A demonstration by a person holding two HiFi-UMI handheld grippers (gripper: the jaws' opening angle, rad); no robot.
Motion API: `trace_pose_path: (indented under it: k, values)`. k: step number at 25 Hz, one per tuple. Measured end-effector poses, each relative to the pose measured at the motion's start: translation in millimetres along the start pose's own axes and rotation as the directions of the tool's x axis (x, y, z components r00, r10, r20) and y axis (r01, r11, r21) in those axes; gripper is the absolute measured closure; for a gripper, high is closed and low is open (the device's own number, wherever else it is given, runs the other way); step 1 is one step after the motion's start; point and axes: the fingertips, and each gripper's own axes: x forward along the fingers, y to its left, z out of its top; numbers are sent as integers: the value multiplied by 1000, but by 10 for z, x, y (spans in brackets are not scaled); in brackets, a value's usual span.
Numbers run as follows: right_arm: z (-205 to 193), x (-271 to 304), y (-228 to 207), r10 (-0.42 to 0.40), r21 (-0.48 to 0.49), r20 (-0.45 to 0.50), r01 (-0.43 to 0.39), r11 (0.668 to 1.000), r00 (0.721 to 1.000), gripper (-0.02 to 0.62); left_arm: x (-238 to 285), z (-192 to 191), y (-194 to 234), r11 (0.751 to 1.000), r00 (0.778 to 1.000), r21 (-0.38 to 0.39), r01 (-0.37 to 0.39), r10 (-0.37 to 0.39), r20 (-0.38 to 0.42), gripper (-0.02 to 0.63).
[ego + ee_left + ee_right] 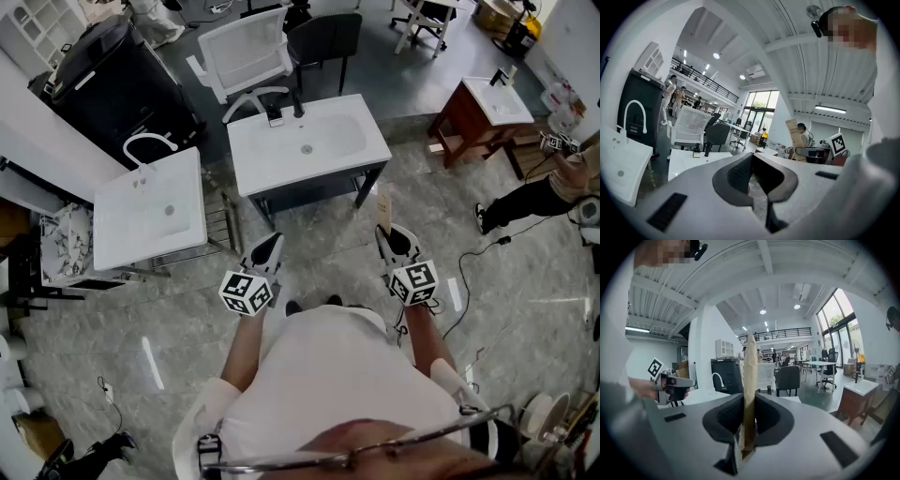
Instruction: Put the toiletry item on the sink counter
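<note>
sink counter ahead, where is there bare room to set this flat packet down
The sink counter is bare along its front rim and left of the basin. The back edge is crowded by the faucet and a small dark item. The right gripper holds the packet.

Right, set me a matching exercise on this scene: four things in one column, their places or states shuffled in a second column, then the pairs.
Things:
1. flat tan paper packet
2. left gripper
3. white mesh office chair
4. brown wooden vanity with a white top

Places or states:
A. just beyond the white sink counter on a dark frame
B. jaws together, nothing between them
C. clamped upright in the jaws of the right gripper
D. far right of the head view

Pairs: 1-C, 2-B, 3-A, 4-D.
</note>
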Motion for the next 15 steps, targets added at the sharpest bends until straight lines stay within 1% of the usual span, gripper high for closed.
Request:
trace_pose_path:
  k: [9,15]
  values:
    - [27,47,-23,7,3,4,-7,1000,1000,548,49,26,22,1000,1000,-1,-1,1,-1,601]
    - [18,39,-77,21,39,16,-22,999,1000,548,76,25,-8,1000,1000,0,-8,8,-8,601]
